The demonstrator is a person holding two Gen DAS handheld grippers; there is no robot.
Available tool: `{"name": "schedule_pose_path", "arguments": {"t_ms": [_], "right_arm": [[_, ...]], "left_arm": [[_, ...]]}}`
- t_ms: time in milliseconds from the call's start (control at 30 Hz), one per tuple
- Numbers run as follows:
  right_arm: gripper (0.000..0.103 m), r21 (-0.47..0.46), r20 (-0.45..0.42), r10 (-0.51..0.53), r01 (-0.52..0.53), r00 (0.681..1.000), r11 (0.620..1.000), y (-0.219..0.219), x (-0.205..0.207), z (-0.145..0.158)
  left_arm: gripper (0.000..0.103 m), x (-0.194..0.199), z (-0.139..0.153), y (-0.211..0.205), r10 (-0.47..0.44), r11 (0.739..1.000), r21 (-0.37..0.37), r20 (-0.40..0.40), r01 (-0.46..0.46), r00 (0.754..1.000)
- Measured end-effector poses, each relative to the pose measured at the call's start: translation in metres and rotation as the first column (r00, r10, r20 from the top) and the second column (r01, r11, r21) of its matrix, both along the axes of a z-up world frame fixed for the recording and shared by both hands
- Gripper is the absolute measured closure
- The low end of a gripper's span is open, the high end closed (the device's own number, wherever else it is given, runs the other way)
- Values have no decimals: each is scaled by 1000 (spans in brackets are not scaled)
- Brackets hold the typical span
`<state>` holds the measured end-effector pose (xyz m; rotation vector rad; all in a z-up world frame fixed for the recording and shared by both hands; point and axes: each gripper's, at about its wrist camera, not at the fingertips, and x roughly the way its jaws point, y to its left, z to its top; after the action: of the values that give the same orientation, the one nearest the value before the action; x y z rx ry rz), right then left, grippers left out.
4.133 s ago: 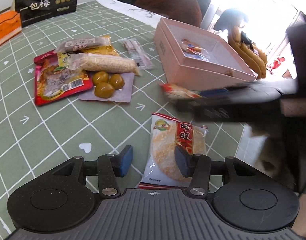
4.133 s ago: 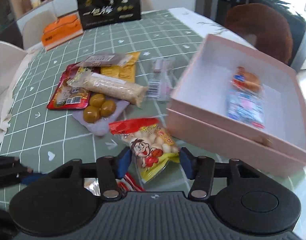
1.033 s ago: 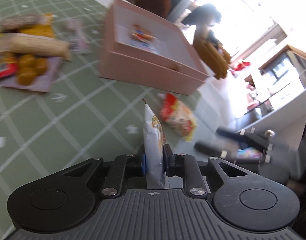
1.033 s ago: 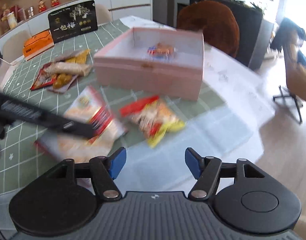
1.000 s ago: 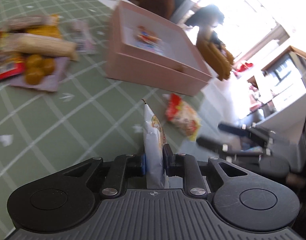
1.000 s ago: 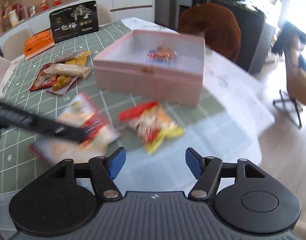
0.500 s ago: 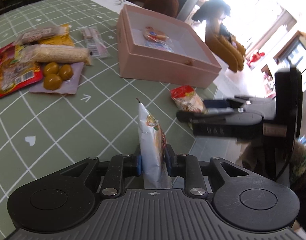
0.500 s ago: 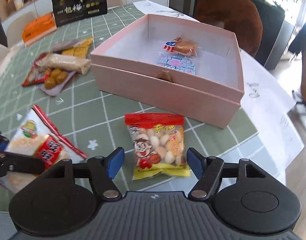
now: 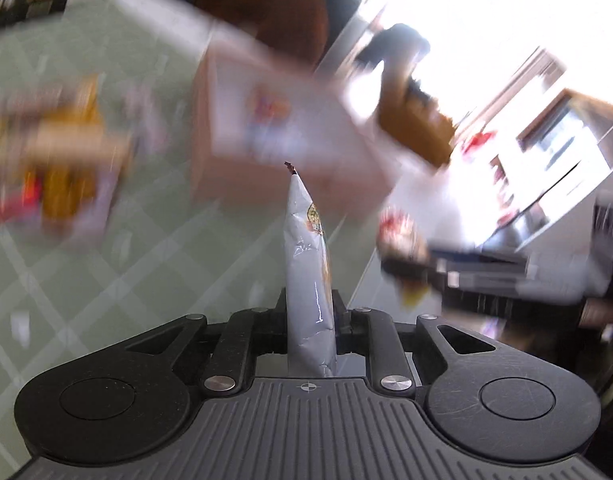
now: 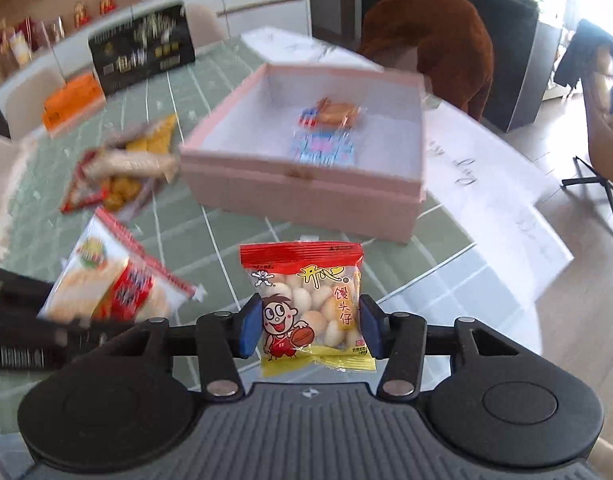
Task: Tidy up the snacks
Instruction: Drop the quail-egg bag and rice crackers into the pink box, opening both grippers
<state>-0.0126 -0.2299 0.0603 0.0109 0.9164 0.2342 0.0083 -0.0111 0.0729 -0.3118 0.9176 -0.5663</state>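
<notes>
My left gripper (image 9: 310, 312) has its jaws closing, with the pads pressed on a white rice cracker packet (image 9: 306, 260) that stands edge-on between them. The same packet (image 10: 114, 284) shows red and white at the left of the right wrist view, held above the table. My right gripper (image 10: 308, 328) also has its jaws closing, and its blue pads touch both sides of a red and yellow bun snack packet (image 10: 306, 292). Beyond it stands the open pink box (image 10: 302, 184), holding two small packets (image 10: 330, 112). The left wrist view is blurred.
A pile of loose snacks (image 10: 122, 168) lies on the green checked tablecloth (image 10: 234, 128), left of the box. A black gift box (image 10: 142, 56) and an orange box (image 10: 72, 100) stand at the far edge. A brown chair (image 10: 426, 40) is behind the table, and the table's edge is at the right.
The right gripper's jaws have narrowed onto the bun snack packet, which lay on the table before. The left gripper has risen with the rice cracker packet, and its view has blurred.
</notes>
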Motion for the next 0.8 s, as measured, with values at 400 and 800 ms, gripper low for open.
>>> {"name": "schedule_pose_path", "arguments": {"t_ms": [400,800], "right_arm": [[53,124,141,-157,139,977,982,-30,83,81],[48,45,21,-177,176,984,983,2,89,27]], "left_arm": [[79,154,60,-21,109,990,-103,117,-97,987],[79,166,-12,118,377,920,114,15,-376,926]]}}
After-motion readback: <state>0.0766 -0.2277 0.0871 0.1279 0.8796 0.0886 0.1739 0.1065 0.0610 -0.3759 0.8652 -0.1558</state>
